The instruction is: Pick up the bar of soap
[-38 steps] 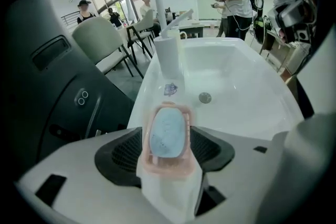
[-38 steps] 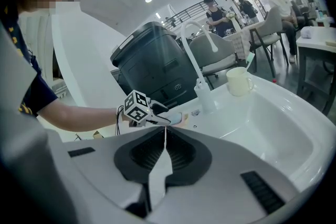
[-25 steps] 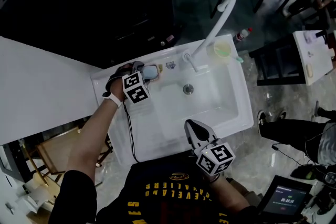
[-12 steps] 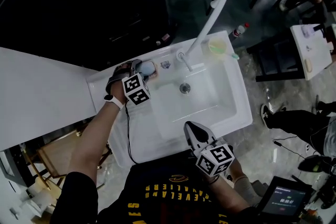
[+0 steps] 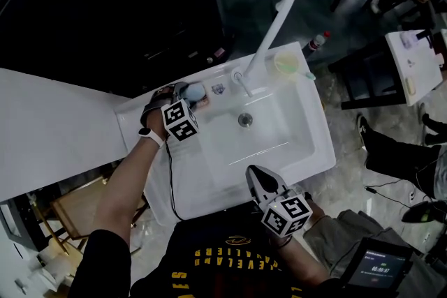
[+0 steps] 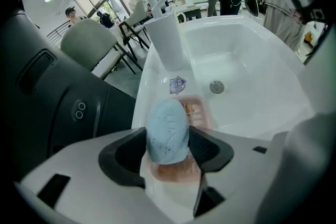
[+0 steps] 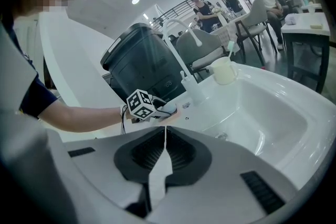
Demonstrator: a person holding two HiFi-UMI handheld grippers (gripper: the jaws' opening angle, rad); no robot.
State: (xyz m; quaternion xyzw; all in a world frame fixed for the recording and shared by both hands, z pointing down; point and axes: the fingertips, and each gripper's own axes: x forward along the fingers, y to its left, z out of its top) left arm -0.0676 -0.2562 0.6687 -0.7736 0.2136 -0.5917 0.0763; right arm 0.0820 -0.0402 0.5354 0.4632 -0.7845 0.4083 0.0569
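At the back left corner of the white rectangular ceramic sink [image 5: 307, 150]: left hand-held gripper [image 5: 193, 95], tilted steeply down, pinching the pale blue oval bar of soap [image 6: 167, 131] between its two black pads, one pad against each long side. Just under the soap, on the sink's back ledge: a pink plastic soap dish [image 6: 203, 113]; contact between the two not clear. Farther along that ledge, toward the sink's back right corner: a tall white curved faucet [image 5: 274, 28], then a pale translucent plastic cup [image 5: 288, 64]. In the middle of the sink's basin: a round metal drain [image 5: 245, 120]. Over the sink's front rim: right hand-held gripper [image 5: 253, 172], pointing toward the basin, jaws pressed together with nothing between them.
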